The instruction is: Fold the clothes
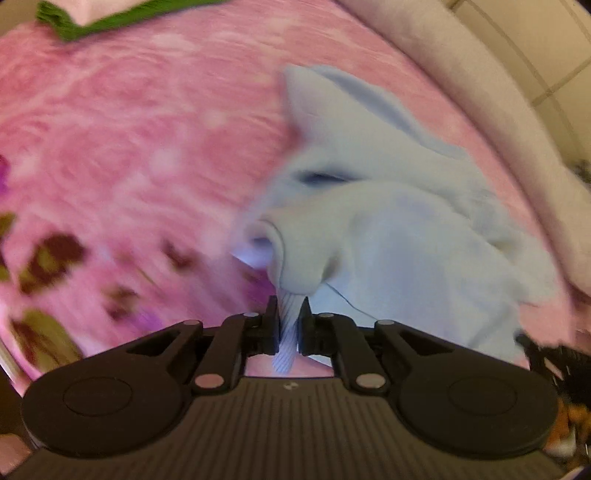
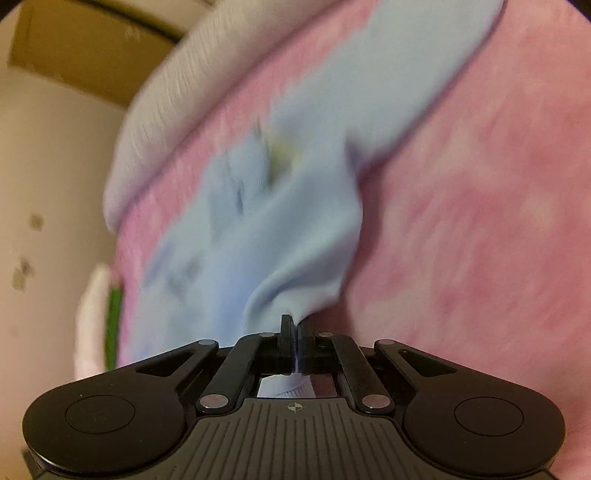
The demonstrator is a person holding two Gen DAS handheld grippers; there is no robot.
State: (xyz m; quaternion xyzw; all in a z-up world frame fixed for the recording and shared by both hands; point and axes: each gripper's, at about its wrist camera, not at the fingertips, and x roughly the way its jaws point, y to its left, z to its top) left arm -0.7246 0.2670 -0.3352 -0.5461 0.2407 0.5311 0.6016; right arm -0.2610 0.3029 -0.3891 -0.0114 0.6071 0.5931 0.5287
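Left wrist view: the left gripper [image 1: 289, 306] has its two black fingers [image 1: 272, 314] clenched on a ribbed hem of the pale blue soft knit garment [image 1: 399, 229], a narrow strip of ribbing showing between them and below them. From this pinch the cloth rises in a bunched fold and spreads away up and to the right, one flap standing up in a point near the middle of the view. The garment lies on a pink mottled bedspread [image 1: 147, 122] with dark leaf-and-flower print at the lower left (much of it blurred). A green ribbed cloth edge [image 1: 77, 26] lies at the upper left, well apart from the garment. A pale grey padded border [image 1: 491, 110] runs along the bedspread's right side.

Right wrist view: the right gripper [image 2: 296, 325] has its fingers [image 2: 285, 332] pressed together on a gathered edge of the same pale blue garment [image 2: 280, 229], a white ribbed bit of cloth showing behind them. The cloth stretches from the pinch up and to the right across the pink bedspread [image 2: 480, 221]; marks on it are too blurred to read. The grey padded border [image 2: 177, 103] lies at the upper left, and beyond it a cream wall [image 2: 51, 177].
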